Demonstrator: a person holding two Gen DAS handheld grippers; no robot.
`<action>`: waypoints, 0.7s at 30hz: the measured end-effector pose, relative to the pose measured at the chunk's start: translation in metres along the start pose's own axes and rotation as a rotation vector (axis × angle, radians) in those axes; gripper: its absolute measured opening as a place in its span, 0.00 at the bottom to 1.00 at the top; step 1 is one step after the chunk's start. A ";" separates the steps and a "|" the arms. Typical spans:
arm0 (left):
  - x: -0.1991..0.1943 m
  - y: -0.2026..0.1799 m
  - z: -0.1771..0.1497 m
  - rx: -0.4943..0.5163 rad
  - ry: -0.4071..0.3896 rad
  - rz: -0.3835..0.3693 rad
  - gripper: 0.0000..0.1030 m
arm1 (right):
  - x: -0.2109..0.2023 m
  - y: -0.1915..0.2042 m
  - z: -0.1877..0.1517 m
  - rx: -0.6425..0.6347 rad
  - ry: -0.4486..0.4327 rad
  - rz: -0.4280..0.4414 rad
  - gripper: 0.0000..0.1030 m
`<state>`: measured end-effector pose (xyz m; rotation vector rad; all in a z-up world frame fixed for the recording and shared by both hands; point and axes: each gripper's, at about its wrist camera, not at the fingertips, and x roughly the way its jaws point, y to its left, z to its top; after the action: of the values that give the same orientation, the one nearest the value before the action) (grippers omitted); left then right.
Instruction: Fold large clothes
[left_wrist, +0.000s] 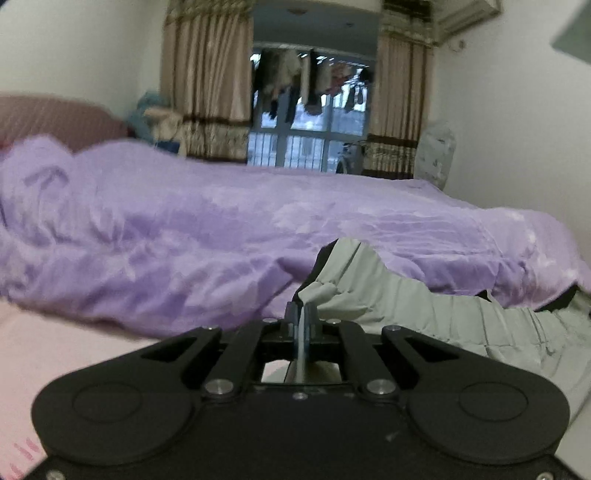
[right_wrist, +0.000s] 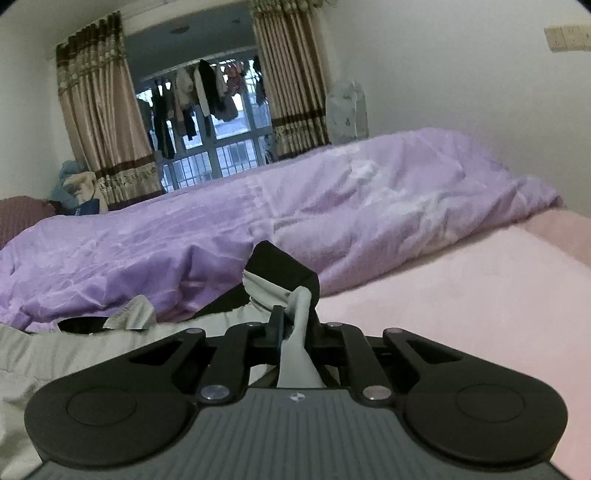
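Both tongs (left_wrist: 303, 310) (right_wrist: 295, 314) grip grey garment (left_wrist: 424, 310); purple duvet (left_wrist: 221, 229) bunched just beyond.

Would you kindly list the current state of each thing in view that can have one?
Left gripper: shut on the grey garment.
Right gripper: shut on the grey garment.
Grey garment: crumpled, pinched at two spots.
Purple duvet: rumpled on the bed.
Curtains: drawn open.

Garment (left_wrist: 436, 314) lying on the bed (right_wrist: 461, 295) before a heaped duvet (left_wrist: 221, 229), curtains (left_wrist: 207, 85) flanking the window (left_wrist: 310, 147) behind, hanging laundry (left_wrist: 310, 81) beyond
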<state>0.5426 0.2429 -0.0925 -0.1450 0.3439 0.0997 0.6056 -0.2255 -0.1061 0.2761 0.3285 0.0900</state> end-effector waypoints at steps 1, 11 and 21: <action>0.008 0.004 -0.005 -0.025 0.015 -0.004 0.05 | 0.008 -0.002 -0.003 0.014 0.015 0.004 0.11; 0.048 0.000 -0.028 0.001 0.161 0.146 0.33 | 0.017 -0.002 0.005 0.004 0.095 -0.091 0.49; -0.082 0.013 0.004 -0.116 0.187 0.120 0.68 | -0.098 0.000 0.032 -0.205 0.119 -0.066 0.84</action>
<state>0.4660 0.2502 -0.0620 -0.2491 0.5336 0.2260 0.5240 -0.2467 -0.0469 0.0570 0.4432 0.0746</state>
